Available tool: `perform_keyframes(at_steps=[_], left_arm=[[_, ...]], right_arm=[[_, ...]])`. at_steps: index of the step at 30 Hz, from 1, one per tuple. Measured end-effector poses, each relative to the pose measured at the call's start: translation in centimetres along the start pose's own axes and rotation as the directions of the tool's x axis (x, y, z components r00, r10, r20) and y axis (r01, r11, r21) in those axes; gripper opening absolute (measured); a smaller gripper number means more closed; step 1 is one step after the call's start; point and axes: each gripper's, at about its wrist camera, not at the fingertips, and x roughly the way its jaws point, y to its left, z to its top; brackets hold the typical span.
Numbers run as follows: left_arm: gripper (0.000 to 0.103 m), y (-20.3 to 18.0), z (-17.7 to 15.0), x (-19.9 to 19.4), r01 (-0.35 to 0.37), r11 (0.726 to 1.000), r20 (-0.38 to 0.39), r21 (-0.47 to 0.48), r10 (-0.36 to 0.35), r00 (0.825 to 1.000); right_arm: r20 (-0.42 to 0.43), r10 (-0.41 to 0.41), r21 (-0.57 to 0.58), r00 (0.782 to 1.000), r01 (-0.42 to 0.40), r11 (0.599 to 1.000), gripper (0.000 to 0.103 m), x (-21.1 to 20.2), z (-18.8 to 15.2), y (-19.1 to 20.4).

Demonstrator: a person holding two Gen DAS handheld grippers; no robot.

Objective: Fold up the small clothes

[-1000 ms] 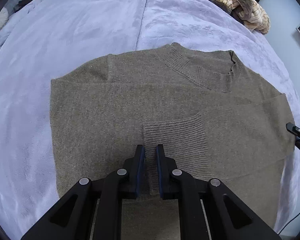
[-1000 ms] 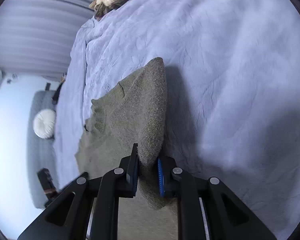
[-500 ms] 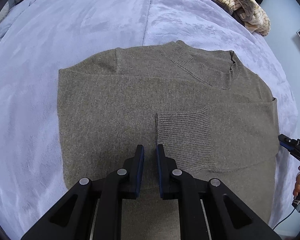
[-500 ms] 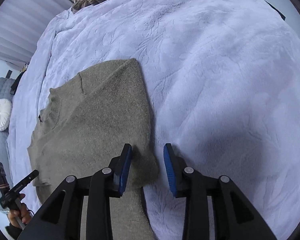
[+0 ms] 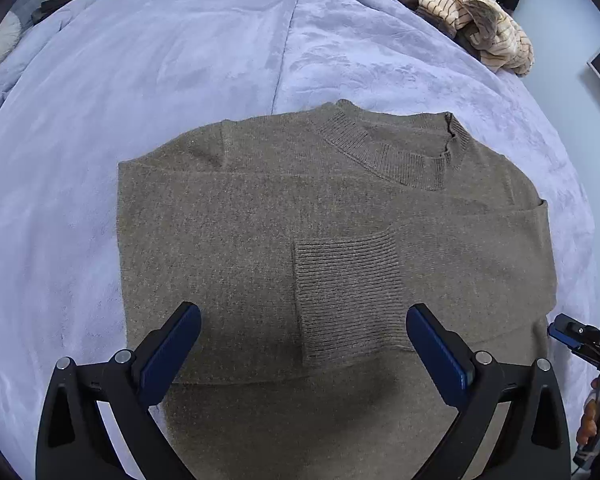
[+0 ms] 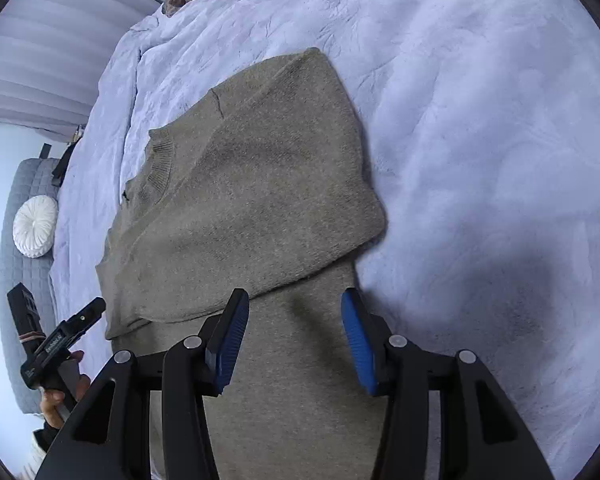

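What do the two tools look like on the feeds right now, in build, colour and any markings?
Both match: the left tool and right tool have matte black angular frames with silver round pivot screws and fingers faced with ribbed blue pads. The right tool, seen from the left wrist, carries white lettering, cut off at the frame edge.

right hand-held gripper (image 6: 294, 340) just opening, unclamped above folded sweater (image 6: 252, 200), blanket (image 6: 480, 140).

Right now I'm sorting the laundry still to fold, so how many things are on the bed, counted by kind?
Flat olive-brown knit sweater: 1
Heap of striped cream-and-brown clothes at the far edge: 1 pile, pieces inside too tangled to count
Lavender plush blanket underneath: 1
Total: 3
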Motion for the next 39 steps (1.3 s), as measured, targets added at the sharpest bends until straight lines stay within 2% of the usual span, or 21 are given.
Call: perform_keyframes(at_steps=[6, 9, 12, 13, 14, 15, 16, 17, 18, 19, 23, 26, 29, 35, 37, 39], left_arm=[[0.103, 0.3, -0.2, 1.1, -0.031, 0.999, -0.042, -0.015, 0.03, 0.999], [0.103, 0.3, -0.2, 1.8, -0.003, 1.0, -0.069, -0.029, 0.001, 0.998], [0.1, 0.5, 0.0, 2.6, 0.049, 0.997, -0.097, -0.066, -0.056, 0.994], [0.089, 0.3, 0.1, 2.7, 0.051, 0.997, -0.091, -0.064, -0.057, 0.994], [0.064, 0.2, 0.2, 2.6, 0.054, 0.997, -0.088, -0.059, -0.059, 0.994], [0.047, 0.0, 0.3, 2.6, 0.069, 0.996, -0.093, -0.053, -0.074, 0.993], [0.023, -0.1, 0.4, 2.7, 0.078, 0.996, -0.106, -0.05, -0.083, 0.991], [0.017, 0.0, 0.4, 2.5, 0.067, 0.997, -0.1, -0.043, -0.071, 0.992], [0.013, 0.1, 0.4, 2.2, 0.068, 0.997, -0.082, -0.033, -0.071, 0.994], [0.011, 0.3, 0.3, 1.8, 0.071, 0.997, -0.066, -0.027, -0.072, 0.995], [0.01, 1.9, 0.1, 2.1, 0.02, 0.999, -0.07, -0.05, -0.024, 0.997], [0.007, 2.8, -0.4, 2.4, 0.02, 0.996, -0.079, -0.084, -0.026, 0.997], [0.007, 2.4, -0.7, 1.6, -0.008, 0.998, -0.07, -0.055, 0.004, 0.998], [0.008, 1.5, -2.0, 0.1, -0.028, 1.0, -0.065, -0.003, 0.027, 0.998], [0.008, 1.3, -2.7, -0.4, -0.023, 1.0, -0.069, -0.002, 0.023, 0.997], [0.008, 1.2, -3.3, -0.8, -0.019, 1.0, -0.077, -0.01, 0.018, 0.997]], right_arm=[[-0.028, 0.032, -0.009, 0.999, -0.032, 0.999, 0.052, 1.2, -0.7, 1.8], [-0.028, 0.042, 0.009, 0.999, -0.042, 0.999, 0.052, 1.5, -0.9, 2.0], [-0.02, 0.111, 0.123, 0.994, -0.108, 0.987, 0.052, 2.5, -0.4, 0.8], [-0.025, 0.142, 0.165, 0.99, -0.136, 0.977, 0.052, 3.1, -0.2, 0.5], [-0.03, 0.169, 0.202, 0.985, -0.16, 0.966, 0.052, 3.8, -0.2, 0.2], [-0.03, 0.175, 0.213, 0.984, -0.165, 0.963, 0.049, 4.2, -0.1, 0.2], [-0.026, 0.175, 0.216, 0.984, -0.165, 0.962, 0.041, 4.6, -0.1, 0.4], [-0.015, 0.175, 0.214, 0.984, -0.168, 0.962, 0.012, 4.7, -0.1, 0.7], [-0.011, 0.182, 0.214, 0.983, -0.176, 0.961, 0.008, 4.8, -0.1, 0.9], [0.002, 0.189, 0.215, 0.982, -0.185, 0.959, 0.008, 4.7, -0.1, 1.2], [-0.003, 0.179, 0.187, 0.984, -0.175, 0.967, 0.008, 5.1, -0.2, 2.0], [-0.045, 0.147, 0.194, 0.988, -0.136, 0.971, 0.008, 6.4, -0.5, 1.4], [-0.044, 0.151, 0.219, 0.988, -0.138, 0.966, 0.008, 6.2, -0.9, 1.1], [-0.088, 0.076, 0.13, 0.993, -0.064, 0.989, 0.01, 4.6, -2.2, 2.2], [-0.096, 0.064, 0.113, 0.993, -0.053, 0.992, 0.016, 4.1, -3.0, 2.3], [-0.101, 0.055, 0.102, 0.993, -0.044, 0.994, 0.038, 3.7, -3.5, 2.4]])
